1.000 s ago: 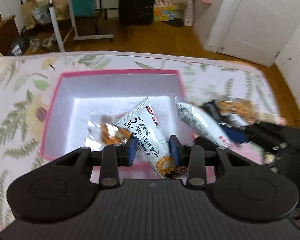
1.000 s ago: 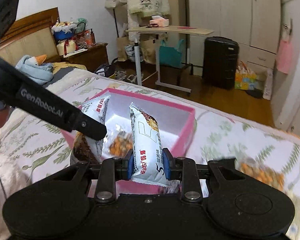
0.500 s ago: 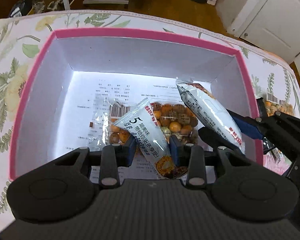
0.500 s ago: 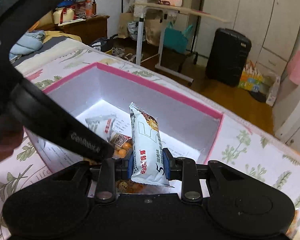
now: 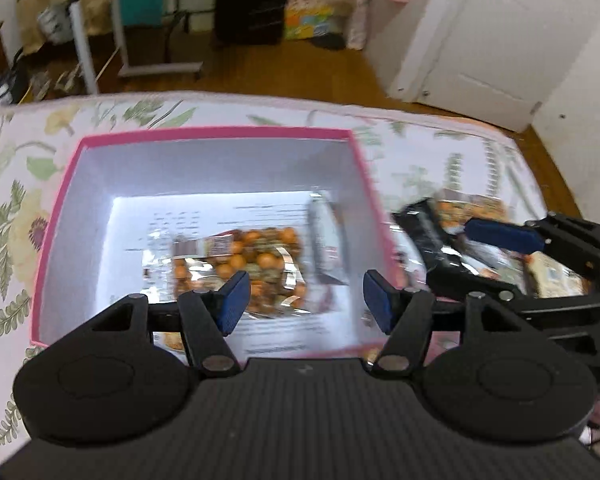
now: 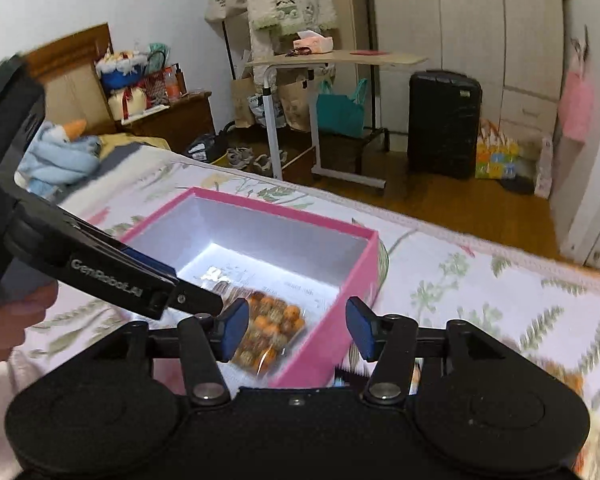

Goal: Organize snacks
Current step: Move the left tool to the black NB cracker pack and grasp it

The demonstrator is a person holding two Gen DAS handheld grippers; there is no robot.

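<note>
A pink box (image 5: 56,216) with a white inside sits on the flowered bedspread. In it lie a clear bag of orange nuts (image 5: 240,264) and a blurred white snack bar (image 5: 326,248). My left gripper (image 5: 306,300) hangs over the box's near side, jaws opening, with nothing between the pads. My right gripper (image 6: 298,330) hovers over the box's near right corner (image 6: 364,272), jaws also opening and empty; the nut bag (image 6: 268,332) lies below it. From the left wrist, the right gripper (image 5: 496,258) shows to the right of the box.
Loose snack packets (image 5: 472,208) lie on the bedspread to the right of the box, under the right gripper. A hand (image 6: 12,320) holds the left gripper's body at the left. Beyond the bed's far edge stand a rolling table (image 6: 336,60) and a black suitcase (image 6: 444,124).
Both grippers have opened and let go of the white snack bars they held over the box. Both have drawn back from the box, so more of the room shows.
</note>
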